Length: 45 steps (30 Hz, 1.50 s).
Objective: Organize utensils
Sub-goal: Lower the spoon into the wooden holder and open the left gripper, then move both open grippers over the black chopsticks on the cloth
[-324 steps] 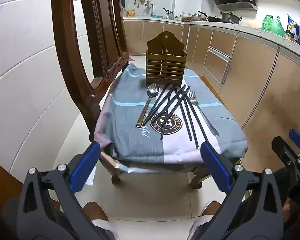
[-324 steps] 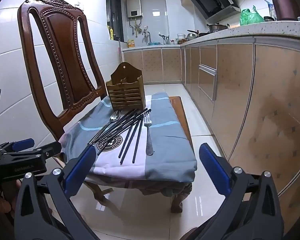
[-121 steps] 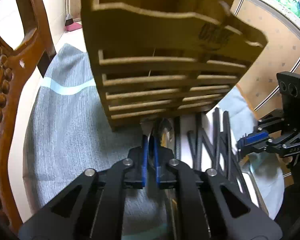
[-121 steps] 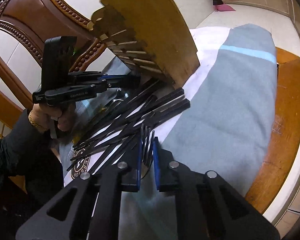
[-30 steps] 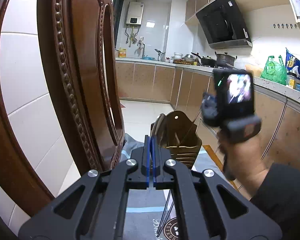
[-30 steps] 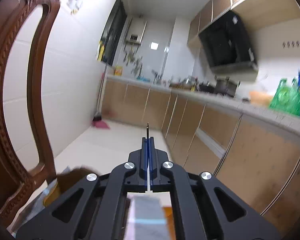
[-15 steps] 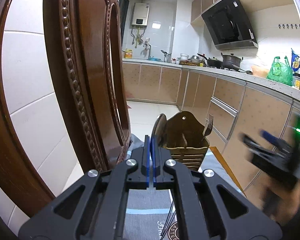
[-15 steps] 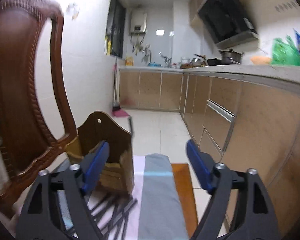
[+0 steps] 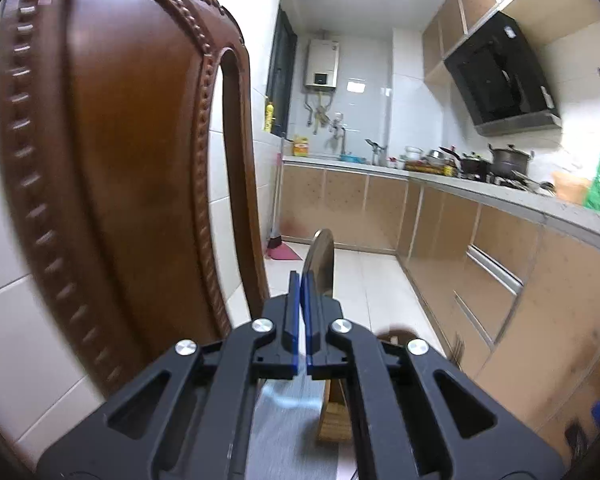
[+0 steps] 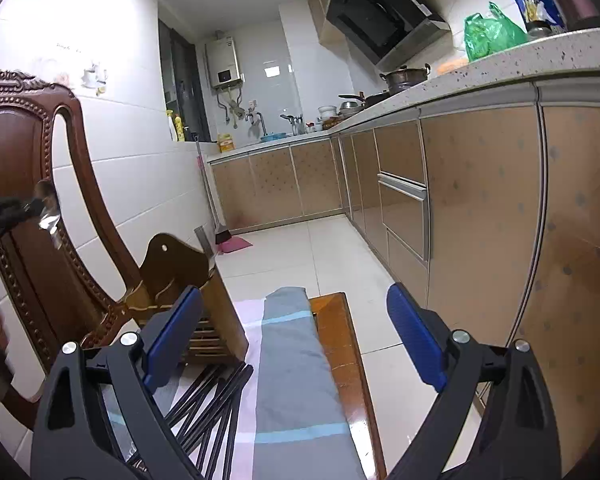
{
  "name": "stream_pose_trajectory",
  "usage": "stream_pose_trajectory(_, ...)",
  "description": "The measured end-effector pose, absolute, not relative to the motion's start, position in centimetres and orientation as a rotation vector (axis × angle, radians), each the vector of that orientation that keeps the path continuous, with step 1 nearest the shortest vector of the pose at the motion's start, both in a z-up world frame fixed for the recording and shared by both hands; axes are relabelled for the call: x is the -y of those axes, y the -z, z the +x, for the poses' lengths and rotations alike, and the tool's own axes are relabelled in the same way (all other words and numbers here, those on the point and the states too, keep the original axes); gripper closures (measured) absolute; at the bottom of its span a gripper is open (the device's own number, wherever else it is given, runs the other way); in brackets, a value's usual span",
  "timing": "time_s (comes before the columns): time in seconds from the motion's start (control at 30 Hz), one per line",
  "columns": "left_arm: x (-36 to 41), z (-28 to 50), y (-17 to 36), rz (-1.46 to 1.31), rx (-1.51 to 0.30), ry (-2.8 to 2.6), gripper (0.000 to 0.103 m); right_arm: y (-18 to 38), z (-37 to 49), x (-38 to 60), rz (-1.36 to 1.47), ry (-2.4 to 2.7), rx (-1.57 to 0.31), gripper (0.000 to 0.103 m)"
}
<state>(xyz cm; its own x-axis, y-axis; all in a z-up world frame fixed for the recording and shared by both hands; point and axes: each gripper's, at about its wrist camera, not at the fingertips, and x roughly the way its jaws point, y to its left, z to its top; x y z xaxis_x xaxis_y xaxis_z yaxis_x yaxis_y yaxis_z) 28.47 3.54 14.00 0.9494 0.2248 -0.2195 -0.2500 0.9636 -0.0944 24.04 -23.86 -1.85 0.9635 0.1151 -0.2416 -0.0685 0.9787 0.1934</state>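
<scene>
My left gripper [image 9: 300,284] is shut on a metal spoon [image 9: 320,258], whose bowl stands up edge-on above the blue pads. It hangs above and behind the wooden utensil holder [image 9: 334,416], which my fingers mostly hide. A fork [image 9: 456,350] shows its tines at the holder's right. In the right wrist view my right gripper [image 10: 292,308] is opening wide with nothing between its fingers. It is just right of the holder [image 10: 176,264], where the fork [image 10: 203,240] stands. Several black chopsticks [image 10: 216,396] lie on the cloth. The spoon [image 10: 46,204] shows at far left.
A carved wooden chair back [image 9: 112,184] stands close on the left. A grey and white cloth [image 10: 296,368] covers the wooden seat [image 10: 340,340]. Kitchen cabinets [image 10: 480,220] run along the right, with tiled floor [image 10: 300,252] beyond.
My right gripper, shut on the fork a second ago, has opened and drawn back; the fork now stands in the holder. My left gripper has risen with the spoon and swung toward the chair back.
</scene>
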Motion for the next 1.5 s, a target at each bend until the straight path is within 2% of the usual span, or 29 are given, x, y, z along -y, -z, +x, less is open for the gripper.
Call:
stream_pose_trajectory(0.17,-3.8,33.8,-13.7,-0.167,-0.23,-0.272,0.102,1.7,24.7,24.8,0.212,-0.105,-0.263,0.012)
stream_pose_trajectory(0.3,-3.7,36.9,-10.9,-0.176,-0.257,-0.304,0.102,1.6,25.0,25.3,0.239,-0.114,-0.271,0.012)
stream_pose_trajectory(0.57,-2.6,36.6,-5.8,-0.156,-0.331,-0.244,0.099,1.7,25.5,25.3,0.236,-0.13,-0.289,0.012)
stream_pose_trajectory(0.63,-2.6,34.8,-5.5,-0.137,-0.352,-0.192,0.078,1.6,25.5,25.0,0.232,-0.145,-0.291,0.012)
stream_pose_trajectory(0.67,-2.4,33.6,-5.7,-0.116,-0.348,-0.182,0.049,1.5,25.4,25.0,0.228,-0.148,-0.29,0.012)
stream_pose_trajectory(0.7,-2.4,31.5,-6.0,-0.088,-0.333,-0.167,0.027,1.5,25.3,24.9,0.224,-0.155,-0.289,0.012)
stream_pose_trajectory(0.83,-1.9,24.1,-7.1,-0.005,-0.321,-0.067,0.018,1.6,25.0,24.5,0.201,-0.195,-0.319,0.012)
stream_pose_trajectory(0.9,-1.5,21.0,-7.1,0.023,-0.338,-0.021,0.01,1.6,24.6,24.2,0.182,-0.223,-0.334,0.012)
stream_pose_trajectory(1.03,-0.5,15.2,-4.7,0.054,-0.412,0.072,0.009,1.6,23.4,23.7,0.139,-0.268,-0.372,0.012)
stream_pose_trajectory(1.2,0.2,12.0,-1.1,0.072,-0.562,0.088,0.009,1.4,20.6,24.1,0.145,-0.309,-0.402,0.012)
stream_pose_trajectory(1.43,0.2,12.7,0.5,0.101,-0.608,0.088,0.009,2.3,17.0,23.8,0.123,-0.315,-0.424,0.012)
stream_pose_trajectory(1.5,-0.2,13.9,1.0,0.095,-0.648,0.082,0.015,2.4,17.0,23.5,0.107,-0.312,-0.424,0.012)
